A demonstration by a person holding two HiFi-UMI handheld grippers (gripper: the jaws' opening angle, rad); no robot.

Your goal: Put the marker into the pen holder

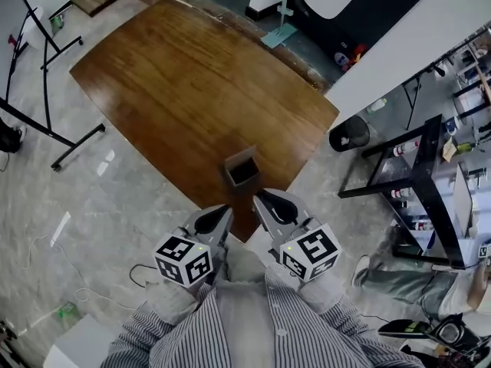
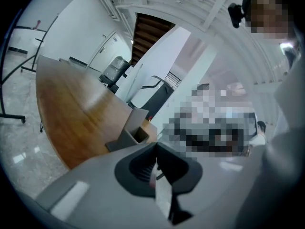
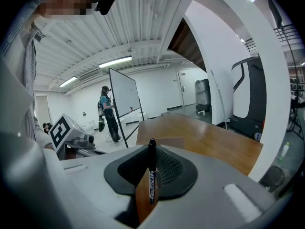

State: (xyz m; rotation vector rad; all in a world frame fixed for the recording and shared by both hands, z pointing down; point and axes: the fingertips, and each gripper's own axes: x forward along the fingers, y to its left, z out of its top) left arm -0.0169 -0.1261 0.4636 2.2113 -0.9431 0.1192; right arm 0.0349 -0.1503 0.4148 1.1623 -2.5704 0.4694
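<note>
The grey, square pen holder [image 1: 242, 171] stands open-topped near the front edge of the brown wooden table [image 1: 192, 83]. My right gripper [image 1: 262, 200] hovers just short of it, above the table's edge, shut on a black marker [image 3: 152, 178]. The marker stands upright between the pads, its cap end poking above the jaws. My left gripper [image 1: 222, 211] hangs beside the right one, its jaws shut with nothing between them. In the left gripper view, the holder [image 2: 135, 132] lies a little ahead and left of the left gripper [image 2: 156, 150].
A whiteboard stand [image 1: 44, 60] is left of the table. A black bin [image 1: 349, 134] and a black shelf rack [image 1: 420, 176] stand on the floor to the right. A person [image 3: 108, 113] stands by a whiteboard beyond the table's far end.
</note>
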